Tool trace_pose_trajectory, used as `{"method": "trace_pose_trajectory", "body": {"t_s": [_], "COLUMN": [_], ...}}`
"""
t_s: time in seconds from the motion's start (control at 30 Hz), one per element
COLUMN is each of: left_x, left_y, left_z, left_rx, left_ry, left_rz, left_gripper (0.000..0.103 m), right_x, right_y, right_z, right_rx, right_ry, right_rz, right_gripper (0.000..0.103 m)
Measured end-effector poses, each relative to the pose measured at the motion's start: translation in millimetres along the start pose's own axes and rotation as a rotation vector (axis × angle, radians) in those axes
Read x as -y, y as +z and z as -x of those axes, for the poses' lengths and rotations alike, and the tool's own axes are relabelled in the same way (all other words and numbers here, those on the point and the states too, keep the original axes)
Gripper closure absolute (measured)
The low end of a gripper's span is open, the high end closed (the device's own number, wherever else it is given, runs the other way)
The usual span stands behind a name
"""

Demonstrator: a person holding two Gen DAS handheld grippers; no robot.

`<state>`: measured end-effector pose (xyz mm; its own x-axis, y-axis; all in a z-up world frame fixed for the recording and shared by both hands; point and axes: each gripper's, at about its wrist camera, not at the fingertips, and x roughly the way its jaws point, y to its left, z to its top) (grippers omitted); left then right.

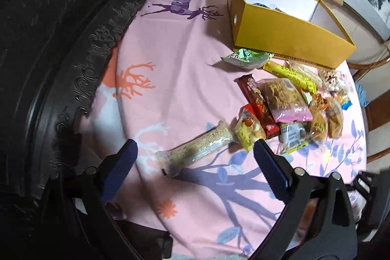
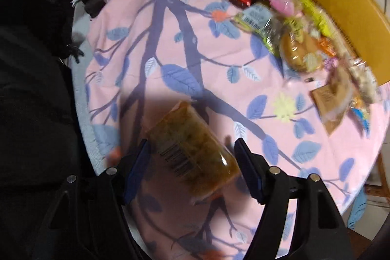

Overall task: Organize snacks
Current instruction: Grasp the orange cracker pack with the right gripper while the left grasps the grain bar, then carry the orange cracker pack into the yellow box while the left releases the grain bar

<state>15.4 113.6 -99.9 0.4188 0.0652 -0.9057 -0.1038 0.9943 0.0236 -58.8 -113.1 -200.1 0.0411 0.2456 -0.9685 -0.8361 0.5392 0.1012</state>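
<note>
Pink tablecloth [image 2: 219, 60] shows sharply, while piled snacks [image 2: 304, 23] blur beyond reading.

The right tool [image 2: 192, 157] is seen pointing down at a counter [image 2: 243, 60] covered with a pink cloth printed with blue leaves and purple branches. Between its blue-padded jaws a clear packet of brownish snack [image 2: 195, 150], barcode up, is seen lying in shadow; the jaws are spread, the right pad clear of the packet, the left one just beside it. A blurred heap of wrapped snacks [image 2: 287, 23] is spread from 12 to 3 o'clock, beside a yellow box [image 2: 341, 4] at 2 o'clock.
</note>
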Motion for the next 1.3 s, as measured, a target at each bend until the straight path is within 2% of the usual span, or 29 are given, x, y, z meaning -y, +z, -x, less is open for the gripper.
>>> {"method": "trace_pose_trajectory", "body": {"t_s": [0.03,0.07,0.1,0.13,0.17,0.27,0.33,0.43,0.5,0.53,0.57,0.6,0.67,0.87,0.93,1.0,1.1,1.3], "left_x": [-1,-1,-2,-3,-3,3,16,37,39,38,37,36,36,25,21,20,28,25], "left_y": [-2,-4,-5,-7,-8,-14,-19,-25,-27,-26,-24,-21,-20,-19,-20,-22,-27,-36], "left_z": [0,0,-1,-2,-3,-13,-25,-61,-82,-95,-100,-101,-104,-106,-107,-104,-100,-85], "left_rx": [-0.005,-0.008,-0.014,-0.020,-0.023,-0.053,-0.068,-0.082,-0.098,-0.124,-0.152,-0.153,-0.152,-0.169,-0.179,-0.187,-0.167,-0.147], "left_ry": [0.008,0.011,0.011,0.008,0.007,-0.024,-0.024,0.060,0.096,0.110,0.110,0.093,0.092,0.064,0.032,-0.026,-0.008,-0.090], "left_rz": [-0.006,-0.007,-0.006,-0.008,-0.013,-0.060,-0.127,-0.266,-0.292,-0.289,-0.272,-0.268,-0.275,-0.194,-0.154,-0.130,-0.151,-0.075], "left_gripper": [0.006,0.006,0.006,0.006,0.006,0.006,0.006,0.006,0.007,0.008,0.027,0.035,0.045,0.039,0.046,0.072,0.075,0.075], "right_x": [5,7,11,16,23,40,54,66,69,70,69,66,65,66,66,65,66,69], "right_y": [2,2,3,3,3,0,-4,-5,-10,-15,-17,-19,-25,-24,-19,-15,-12,-9], "right_z": [-6,-5,-3,-2,-1,5,11,14,16,17,17,16,16,12,9,8,10,31], "right_rx": [0.000,0.040,0.064,0.075,0.089,0.142,0.187,0.220,0.232,0.235,0.236,0.238,0.240,0.235,0.233,0.233,0.252,0.292], "right_ry": [-0.008,-0.007,0.004,0.016,0.032,-0.017,-0.025,-0.010,0.011,0.015,0.015,0.012,0.008,0.008,-0.003,-0.020,-0.029,-0.030], "right_rz": [-0.026,-0.041,-0.072,-0.114,-0.166,-0.317,-0.450,-0.560,-0.613,-0.626,-0.637,-0.646,-0.665,-0.687,-0.680,-0.680,-0.692,-0.689], "right_gripper": [0.032,0.039,0.049,0.054,0.055,0.055,0.055,0.055,0.055,0.055,0.055,0.055,0.055,0.055,0.055,0.055,0.056,0.057]}}
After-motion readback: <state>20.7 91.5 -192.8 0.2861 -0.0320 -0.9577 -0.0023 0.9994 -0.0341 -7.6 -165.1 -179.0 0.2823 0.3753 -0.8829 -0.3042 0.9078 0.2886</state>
